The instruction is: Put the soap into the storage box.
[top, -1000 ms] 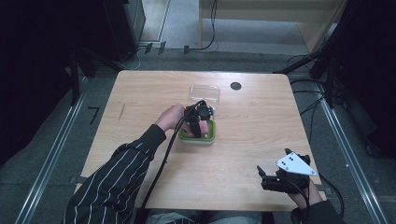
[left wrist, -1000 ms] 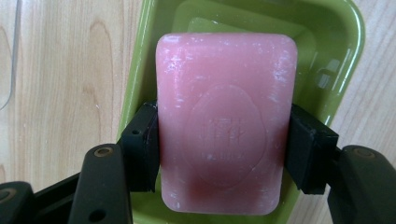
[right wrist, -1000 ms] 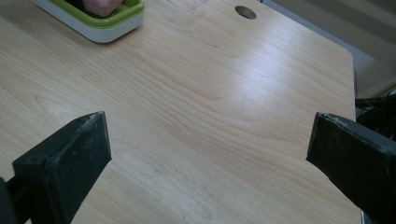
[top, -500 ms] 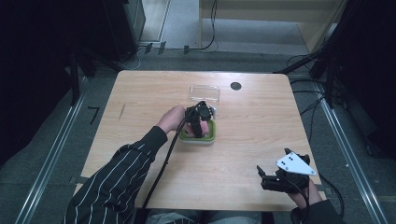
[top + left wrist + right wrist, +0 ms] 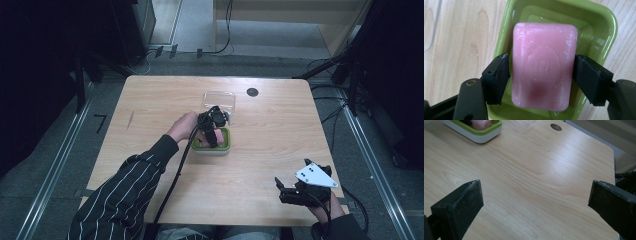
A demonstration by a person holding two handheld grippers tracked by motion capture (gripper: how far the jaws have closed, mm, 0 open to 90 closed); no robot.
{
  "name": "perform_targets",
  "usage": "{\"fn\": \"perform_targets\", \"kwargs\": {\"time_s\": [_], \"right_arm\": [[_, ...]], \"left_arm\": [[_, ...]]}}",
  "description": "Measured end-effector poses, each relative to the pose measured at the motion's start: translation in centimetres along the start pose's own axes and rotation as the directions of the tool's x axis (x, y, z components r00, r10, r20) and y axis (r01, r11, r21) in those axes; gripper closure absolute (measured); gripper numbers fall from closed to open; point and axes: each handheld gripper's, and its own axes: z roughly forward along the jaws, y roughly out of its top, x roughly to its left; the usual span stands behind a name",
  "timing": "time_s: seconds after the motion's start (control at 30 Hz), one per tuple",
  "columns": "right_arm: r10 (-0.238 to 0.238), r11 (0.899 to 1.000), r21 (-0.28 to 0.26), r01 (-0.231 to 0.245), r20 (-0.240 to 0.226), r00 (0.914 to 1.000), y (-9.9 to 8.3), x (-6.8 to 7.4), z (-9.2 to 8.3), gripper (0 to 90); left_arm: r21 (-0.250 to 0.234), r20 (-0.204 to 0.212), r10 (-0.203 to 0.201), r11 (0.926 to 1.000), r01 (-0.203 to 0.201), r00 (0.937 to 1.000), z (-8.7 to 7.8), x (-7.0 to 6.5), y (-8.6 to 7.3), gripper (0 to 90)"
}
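My left claw [image 5: 543, 75] squeezes pink soap [image 5: 544, 66] over green dish [image 5: 604, 27], mid-table. Soap looks not yet let go. Clear lid [image 5: 219, 100] lies at dish's 12 o'clock, still off. My right claw [image 5: 536, 202] wide apart, empty, at 5 o'clock corner.

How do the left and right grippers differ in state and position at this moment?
The left gripper has its jaws shut on the two sides of the pink soap bar over the green dish; the right gripper has its jaws wide apart with nothing between them. The left gripper works at the table's middle; the right gripper sits near its front right corner. Both have black jaws.
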Motion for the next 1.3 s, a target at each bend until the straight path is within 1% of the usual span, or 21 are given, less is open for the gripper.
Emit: {"fn": "perform_targets", "kwargs": {"time_s": [0.07,0.13,0.2,0.23,0.3,0.37,0.43,0.47,0.5,0.53,0.63,0.7,0.8,0.9,0.93,0.97,1.07,1.13,1.17,1.3], "right_arm": [[0.001,1.000,0.000,-0.001,0.001,1.0000,0.0,0.0,0.0,0.0],[0.001,1.000,0.000,-0.001,0.000,1.0000,0.0,0.0,0.0,0.0],[-0.003,1.000,0.001,0.003,0.000,1.0000,0.0,0.0,0.0,0.0],[-0.004,1.000,0.001,0.004,0.001,1.0000,0.0,0.0,0.0,0.0],[-0.004,1.000,0.000,0.004,0.002,1.0000,0.0,0.0,0.0,0.0],[-0.002,1.000,0.000,0.002,0.003,1.0000,0.0,0.1,0.0,0.0],[-0.005,1.000,-0.003,0.005,-0.001,1.0000,0.1,0.1,0.0,0.0],[-0.005,1.000,-0.001,0.005,-0.002,1.0000,0.1,0.1,0.0,0.0],[-0.007,1.000,-0.001,0.007,-0.001,1.0000,0.1,0.1,0.1,0.0],[-0.008,1.000,-0.002,0.008,-0.001,1.0000,0.1,0.1,0.1,0.0],[-0.010,1.000,-0.003,0.010,-0.004,0.9999,0.1,0.1,0.1,0.0],[-0.011,1.000,-0.002,0.011,-0.003,0.9999,0.2,0.2,0.1,0.0],[-0.015,1.000,-0.004,0.015,-0.005,0.9999,0.2,0.1,0.2,0.0],[-0.014,1.000,-0.004,0.014,-0.007,0.9999,0.2,0.2,0.2,0.0],[-0.013,1.000,-0.004,0.013,-0.008,0.9999,0.2,0.2,0.2,0.0],[-0.010,1.000,-0.005,0.010,-0.008,0.9999,0.2,0.2,0.2,0.0],[-0.012,1.000,-0.007,0.012,-0.010,0.9999,0.3,0.2,0.2,0.0],[-0.014,1.000,-0.009,0.014,-0.012,0.9998,0.3,0.2,0.2,0.0],[-0.014,1.000,-0.009,0.014,-0.013,0.9998,0.3,0.2,0.2,0.0],[-0.021,1.000,-0.009,0.021,-0.014,0.9997,0.3,0.2,0.3,0.0]], "left_arm": [[-0.002,-0.007,-0.008,1.0000,0.008,0.9999,-0.1,0.0,-0.1,27.4],[0.009,-0.011,-0.009,0.9999,0.009,0.9999,-0.4,0.1,-0.2,24.3],[0.015,-0.016,-0.021,0.9997,0.021,0.9997,-0.7,0.1,-0.3,18.0],[0.011,-0.015,-0.025,0.9996,0.025,0.9996,-0.8,0.1,-0.4,16.1],[0.009,-0.017,-0.033,0.9994,0.033,0.9993,-1.2,0.2,-0.6,14.5],[0.012,-0.026,-0.048,0.9988,0.048,0.9985,-1.4,0.1,-0.7,13.9],[0.026,-0.020,-0.044,0.9987,0.044,0.9988,-1.6,0.2,-0.8,13.5],[0.027,-0.025,-0.052,0.9983,0.053,0.9983,-1.6,0.1,-0.9,13.4],[0.028,-0.030,-0.051,0.9983,0.052,0.9982,-1.7,0.1,-1.0,13.2],[0.030,-0.025,-0.060,0.9977,0.060,0.9979,-1.8,0.0,-1.0,12.8],[0.033,-0.040,-0.057,0.9978,0.058,0.9976,-2.1,-0.3,-1.3,11.1],[0.039,-0.041,-0.066,0.9969,0.068,0.9969,-2.4,-0.4,-1.4,10.6],[0.054,-0.059,-0.075,0.9955,0.078,0.9954,-2.6,-0.7,-1.7,10.0],[0.060,-0.051,-0.083,0.9945,0.086,0.9952,-2.6,-0.8,-2.2,8.4],[0.054,-0.053,-0.091,0.9941,0.094,0.9945,-2.5,-1.0,-2.4,7.7],[0.068,-0.049,-0.090,0.9933,0.094,0.9947,-2.6,-1.0,-2.5,7.3],[0.083,-0.037,-0.097,0.9915,0.100,0.9946,-2.4,-1.3,-3.2,5.0],[0.098,-0.030,-0.092,0.9906,0.095,0.9953,-2.3,-1.5,-3.6,3.9],[0.104,-0.033,-0.092,0.9900,0.095,0.9953,-2.3,-1.6,-3.8,3.2],[0.102,-0.030,-0.101,0.9893,0.104,0.9944,-2.4,-1.9,-4.4,0.6]]}}
